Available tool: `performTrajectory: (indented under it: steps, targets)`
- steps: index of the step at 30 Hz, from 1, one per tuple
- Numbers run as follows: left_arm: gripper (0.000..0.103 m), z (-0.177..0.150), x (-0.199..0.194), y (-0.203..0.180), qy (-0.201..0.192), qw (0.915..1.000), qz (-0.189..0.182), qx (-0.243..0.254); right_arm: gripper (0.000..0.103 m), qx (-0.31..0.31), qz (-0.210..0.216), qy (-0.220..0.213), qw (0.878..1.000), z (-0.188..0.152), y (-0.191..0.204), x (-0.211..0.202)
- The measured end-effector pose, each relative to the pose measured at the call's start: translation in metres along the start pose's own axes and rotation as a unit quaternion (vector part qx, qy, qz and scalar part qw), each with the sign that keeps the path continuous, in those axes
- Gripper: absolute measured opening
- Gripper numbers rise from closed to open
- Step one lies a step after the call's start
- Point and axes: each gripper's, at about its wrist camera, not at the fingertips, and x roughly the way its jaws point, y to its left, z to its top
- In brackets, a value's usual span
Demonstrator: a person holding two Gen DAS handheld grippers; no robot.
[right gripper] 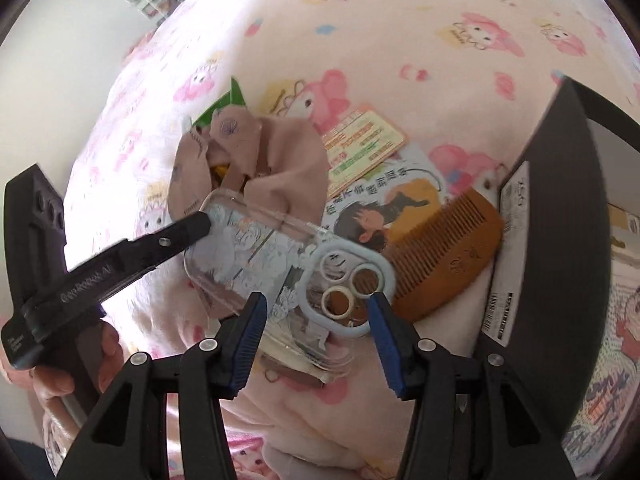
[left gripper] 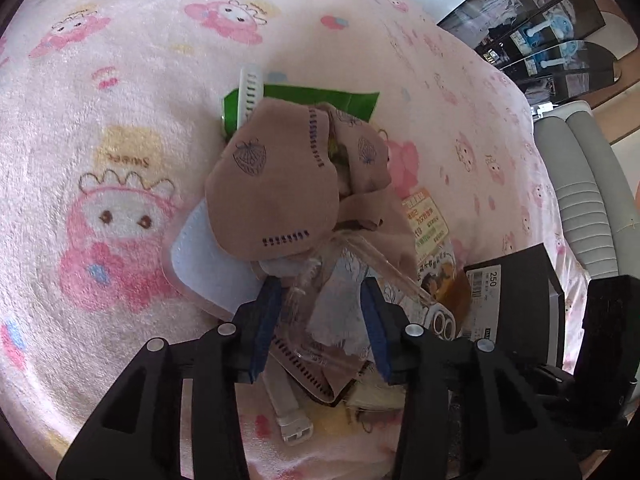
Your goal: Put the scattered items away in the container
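A clear phone case point(right gripper: 244, 252) with a pale blue camera ring point(right gripper: 344, 280) lies on a pile on the pink blanket. My right gripper point(right gripper: 316, 340) hovers open over the ring end, and its blue pads do not press on the case. My left gripper point(left gripper: 320, 316) stands open over the far end of the case point(left gripper: 340, 312), with clear plastic and brown cloth between its fingers. One left finger point(right gripper: 192, 228) rests at the case's far corner. A brown cloth with strawberry prints point(left gripper: 276, 184) covers the heap. The black box point(right gripper: 560, 240) stands to the right.
A wooden comb point(right gripper: 444, 256), a cartoon booklet point(right gripper: 384, 208) and an orange card point(right gripper: 360, 144) lie between the case and the box. A white comb point(left gripper: 250, 92), a green packet point(left gripper: 320, 98) and a blue-white pad point(left gripper: 200, 256) lie under the cloth. A grey chair point(left gripper: 580, 184) stands off the bed's edge.
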Motion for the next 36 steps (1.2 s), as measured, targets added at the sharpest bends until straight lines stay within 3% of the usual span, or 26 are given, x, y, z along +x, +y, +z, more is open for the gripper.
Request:
performTrajectory:
  steps: [4, 5, 6, 8, 11, 13, 15, 19, 21, 24, 27, 31, 32, 33, 35, 36]
  targets:
    - [0.025, -0.011, -0.012, 0.000, -0.014, 0.9996, 0.023, 0.004, 0.054, -0.001, -0.003, 0.014, 1.000, -0.002, -0.001, 0.005]
    - [0.018, -0.014, -0.019, 0.001, -0.020, 0.9994, 0.026, 0.005, 0.054, 0.002, 0.002, 0.012, 1.000, -0.002, -0.003, 0.003]
    - [0.003, -0.019, -0.023, -0.001, -0.027, 0.9989, 0.037, 0.009, 0.054, 0.000, 0.012, 0.011, 1.000, -0.002, -0.002, 0.002]
    - [0.003, -0.030, -0.035, 0.002, -0.038, 0.9979, 0.050, 0.013, 0.056, 0.001, 0.030, 0.015, 0.999, -0.004, -0.003, 0.000]
    - [0.003, -0.040, -0.041, 0.015, -0.033, 0.9994, 0.006, -0.006, 0.056, -0.001, 0.043, 0.012, 0.999, -0.009, -0.003, -0.005]
    - [0.007, -0.034, -0.039, 0.016, -0.036, 0.9993, 0.008, -0.001, 0.056, 0.000, 0.024, -0.001, 1.000, -0.011, -0.002, -0.011]
    - [0.034, -0.024, -0.036, 0.013, -0.041, 0.9990, 0.016, 0.007, 0.056, -0.007, -0.005, -0.002, 1.000, -0.011, 0.002, -0.011]
    - [0.048, -0.004, -0.014, 0.007, -0.030, 0.9995, -0.004, 0.009, 0.058, 0.003, 0.017, 0.028, 0.999, -0.009, -0.002, 0.000]
    - [0.045, 0.000, -0.001, 0.009, -0.010, 0.9999, -0.004, 0.002, 0.058, -0.001, 0.020, 0.028, 0.999, -0.007, 0.000, -0.001]
    - [0.025, -0.005, -0.001, 0.004, -0.006, 0.9999, -0.007, 0.009, 0.061, -0.001, 0.037, 0.029, 0.999, -0.004, -0.002, 0.000]
    - [0.021, -0.019, -0.018, 0.006, -0.022, 0.9995, -0.003, 0.025, 0.061, -0.010, 0.027, 0.022, 0.999, -0.007, 0.001, -0.003]
    - [0.018, -0.040, -0.044, 0.013, -0.046, 0.9981, 0.016, 0.039, 0.060, -0.006, 0.046, 0.022, 0.999, -0.007, 0.004, -0.006]
    - [0.004, -0.046, -0.050, 0.017, -0.054, 0.9975, 0.027, 0.037, 0.060, -0.006, 0.039, 0.017, 0.999, -0.007, 0.004, -0.008]
    - [0.001, -0.051, -0.056, 0.022, -0.059, 0.9969, 0.040, 0.034, 0.060, -0.008, 0.030, 0.011, 0.999, -0.008, 0.005, -0.011]
    - [0.003, -0.060, -0.057, 0.031, -0.051, 0.9979, 0.034, 0.023, 0.060, -0.014, 0.022, 0.014, 1.000, -0.008, 0.006, -0.012]
    - [0.012, -0.062, -0.054, 0.038, -0.044, 0.9986, 0.026, 0.014, 0.060, -0.017, 0.018, 0.024, 0.999, -0.008, 0.008, -0.009]
